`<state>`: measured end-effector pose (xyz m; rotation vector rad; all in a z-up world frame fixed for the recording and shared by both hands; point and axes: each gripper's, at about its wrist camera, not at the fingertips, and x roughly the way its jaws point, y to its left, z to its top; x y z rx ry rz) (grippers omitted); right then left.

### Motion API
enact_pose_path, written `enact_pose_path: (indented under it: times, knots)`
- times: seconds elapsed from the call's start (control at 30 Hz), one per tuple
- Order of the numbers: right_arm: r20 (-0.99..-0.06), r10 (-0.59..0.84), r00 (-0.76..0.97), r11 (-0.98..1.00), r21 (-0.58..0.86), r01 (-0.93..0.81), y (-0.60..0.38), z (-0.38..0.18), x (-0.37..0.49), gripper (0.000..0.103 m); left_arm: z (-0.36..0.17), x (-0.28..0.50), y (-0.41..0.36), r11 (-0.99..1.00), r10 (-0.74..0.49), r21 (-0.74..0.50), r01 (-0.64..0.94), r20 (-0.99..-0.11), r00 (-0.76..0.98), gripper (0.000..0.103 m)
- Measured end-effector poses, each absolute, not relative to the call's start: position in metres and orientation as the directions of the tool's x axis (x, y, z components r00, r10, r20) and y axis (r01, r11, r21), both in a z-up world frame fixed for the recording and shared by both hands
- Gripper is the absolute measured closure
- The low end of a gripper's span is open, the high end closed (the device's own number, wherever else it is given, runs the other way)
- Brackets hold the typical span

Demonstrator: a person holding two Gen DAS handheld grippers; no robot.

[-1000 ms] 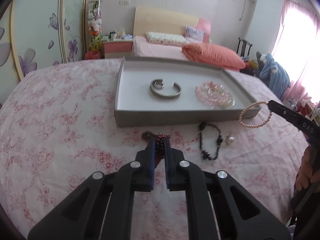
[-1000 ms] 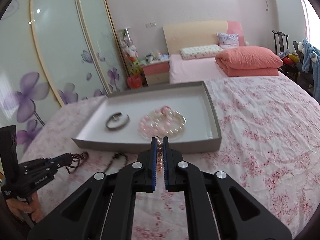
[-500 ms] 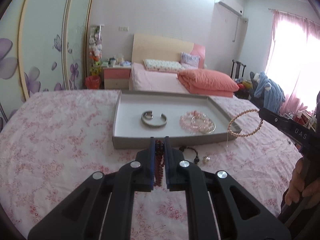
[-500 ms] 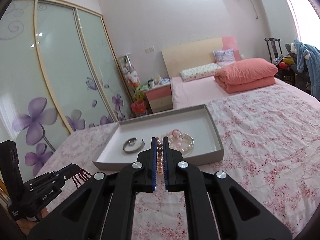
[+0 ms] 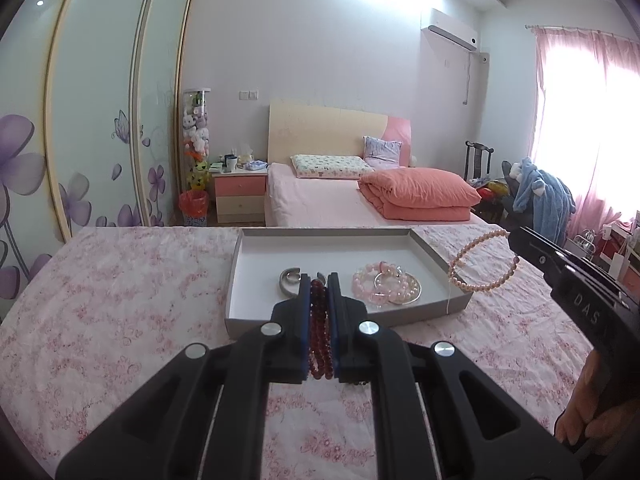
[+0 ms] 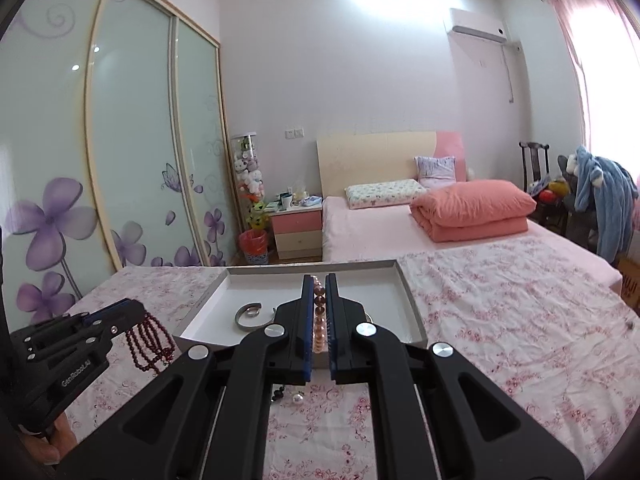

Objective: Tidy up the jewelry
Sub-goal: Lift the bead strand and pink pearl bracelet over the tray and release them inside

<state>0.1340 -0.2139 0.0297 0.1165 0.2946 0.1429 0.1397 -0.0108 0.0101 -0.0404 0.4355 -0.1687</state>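
Two grippers lift bracelets above a flowered bedspread

The left gripper (image 5: 319,312) pinches a dark red bead bracelet (image 5: 319,328), its loops dangling clear of the bedspread (image 5: 120,300). The right gripper (image 6: 319,316) clamps a pink pearl bracelet (image 5: 482,264), which hangs in the air past the right edge of the grey tray (image 5: 236,268). Inside the tray lie a silver bangle (image 5: 291,280) and a pile of pink beads (image 5: 386,288), near its front edge.
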Motion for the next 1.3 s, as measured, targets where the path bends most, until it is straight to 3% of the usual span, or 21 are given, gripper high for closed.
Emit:
enact_pose_path:
  times: [0.7, 1.3]
  knots:
    - [-0.225, 0.125, 0.966, 0.99, 0.097, -0.105, -0.203, 0.047, 0.167, 0.096, 0.024, 0.175, -0.013, 0.986, -0.167, -0.066, 0.153, -0.369, 0.914, 0.094]
    - [-0.406, 0.172, 0.897, 0.981, 0.156, -0.117, -0.199, 0.003, 0.26, 0.096, -0.012, 0.27, -0.029, 0.983, -0.185, -0.08, 0.167, -0.469, 0.863, 0.094]
